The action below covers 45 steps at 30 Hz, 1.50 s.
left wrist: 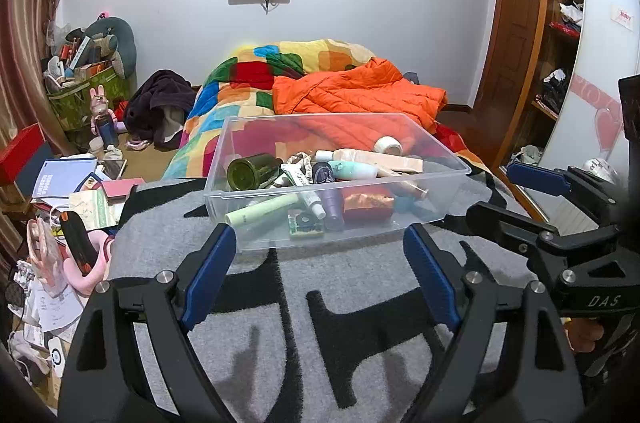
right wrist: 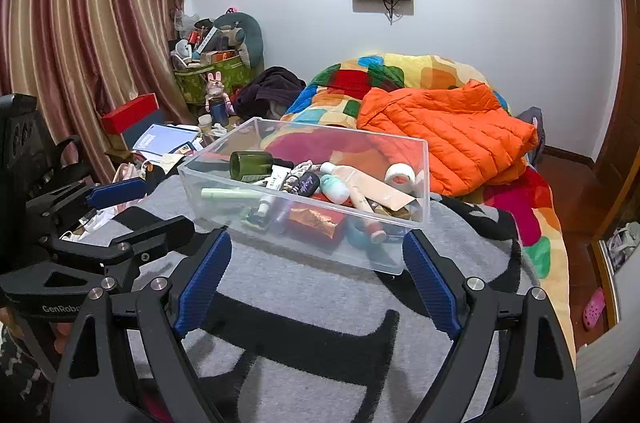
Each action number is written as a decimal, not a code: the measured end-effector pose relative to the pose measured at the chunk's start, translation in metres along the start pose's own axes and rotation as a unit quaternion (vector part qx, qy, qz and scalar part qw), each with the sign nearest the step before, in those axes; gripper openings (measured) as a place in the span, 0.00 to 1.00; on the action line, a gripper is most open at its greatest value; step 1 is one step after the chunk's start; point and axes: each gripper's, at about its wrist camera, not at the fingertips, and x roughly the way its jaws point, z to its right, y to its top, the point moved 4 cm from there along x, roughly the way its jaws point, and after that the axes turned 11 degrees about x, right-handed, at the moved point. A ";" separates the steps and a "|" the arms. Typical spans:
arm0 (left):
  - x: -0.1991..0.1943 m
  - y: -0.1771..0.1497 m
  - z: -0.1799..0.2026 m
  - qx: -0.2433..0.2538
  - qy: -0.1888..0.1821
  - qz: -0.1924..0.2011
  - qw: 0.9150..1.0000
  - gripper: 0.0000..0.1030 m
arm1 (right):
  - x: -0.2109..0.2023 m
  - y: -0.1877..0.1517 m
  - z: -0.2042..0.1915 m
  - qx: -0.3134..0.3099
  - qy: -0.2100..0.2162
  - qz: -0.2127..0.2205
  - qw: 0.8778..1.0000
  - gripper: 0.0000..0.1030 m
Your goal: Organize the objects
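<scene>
A clear plastic bin sits on a grey blanket with black letters. It holds several toiletries: a green bottle, a light green tube, a red packet, a white tape roll. My left gripper stands open just before the bin's near wall. My right gripper is open too, near the bin's right front corner. Neither holds anything.
An orange puffer jacket lies on a colourful quilt behind the bin. Books, papers and a red box litter the floor at left, by a curtain. A wooden wardrobe stands at right.
</scene>
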 end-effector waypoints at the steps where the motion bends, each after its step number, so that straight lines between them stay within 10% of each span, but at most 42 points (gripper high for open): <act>1: 0.000 0.000 0.000 0.000 0.001 0.001 1.000 0.84 | 0.000 0.000 0.000 0.001 0.001 0.000 1.000 0.83; 45: -0.004 0.003 0.000 -0.009 -0.008 0.007 1.000 0.93 | -0.010 0.005 -0.001 0.005 0.017 0.009 1.000 0.84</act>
